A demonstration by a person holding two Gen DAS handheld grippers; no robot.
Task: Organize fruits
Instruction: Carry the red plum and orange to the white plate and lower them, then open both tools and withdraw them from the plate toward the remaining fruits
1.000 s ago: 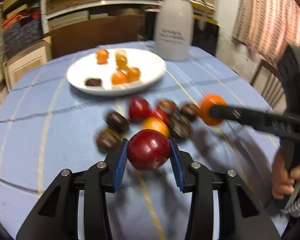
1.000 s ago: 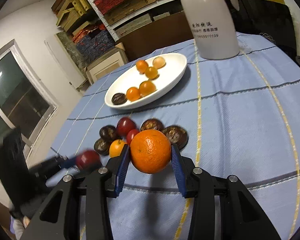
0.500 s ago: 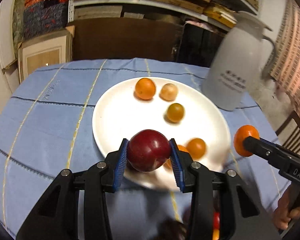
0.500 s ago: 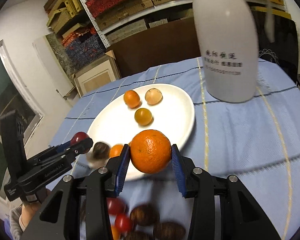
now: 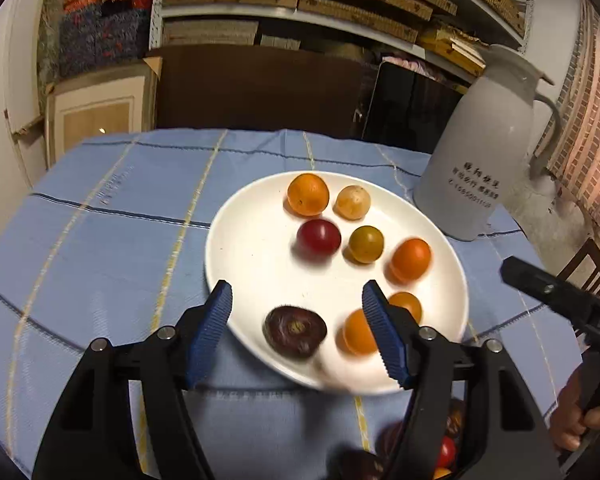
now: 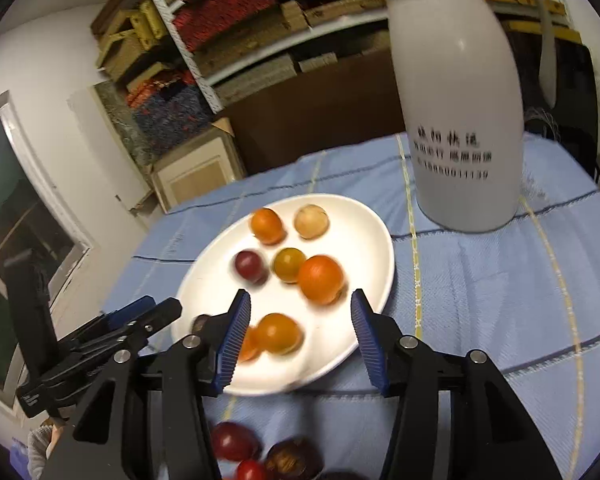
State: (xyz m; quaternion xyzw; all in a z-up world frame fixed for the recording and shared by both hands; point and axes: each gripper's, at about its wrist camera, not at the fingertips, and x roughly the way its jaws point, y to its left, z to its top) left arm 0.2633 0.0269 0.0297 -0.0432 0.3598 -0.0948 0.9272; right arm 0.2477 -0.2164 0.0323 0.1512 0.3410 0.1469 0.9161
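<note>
A white plate (image 5: 220, 240) holds several small fruits. My left gripper (image 5: 296, 294) hovers over the plate's near side, its jaws opening with nothing pressed between them. A dark red plum (image 5: 319, 237) lies loose on the plate beyond it, near a dark brown fruit (image 5: 295, 331). Over the plate's (image 6: 380, 240) near edge my right gripper (image 6: 300, 302) also has its jaws opening. A blurred orange (image 6: 321, 279) lies free on the plate just past its pads, and the plum (image 6: 249, 266) sits to its left. The left gripper's fingers (image 6: 148, 312) show at the plate's left rim.
A tall white jug (image 5: 476, 160) stands on the blue checked cloth right of the plate, and in the right wrist view the jug (image 6: 456, 120) is close behind it. Several loose fruits (image 6: 234, 440) lie on the cloth below the grippers. Shelves and boxes stand behind the table.
Both grippers carried their fruit from the loose pile to above the plate. Then both opened: the plum and the orange left the pads and now lie on the plate.
</note>
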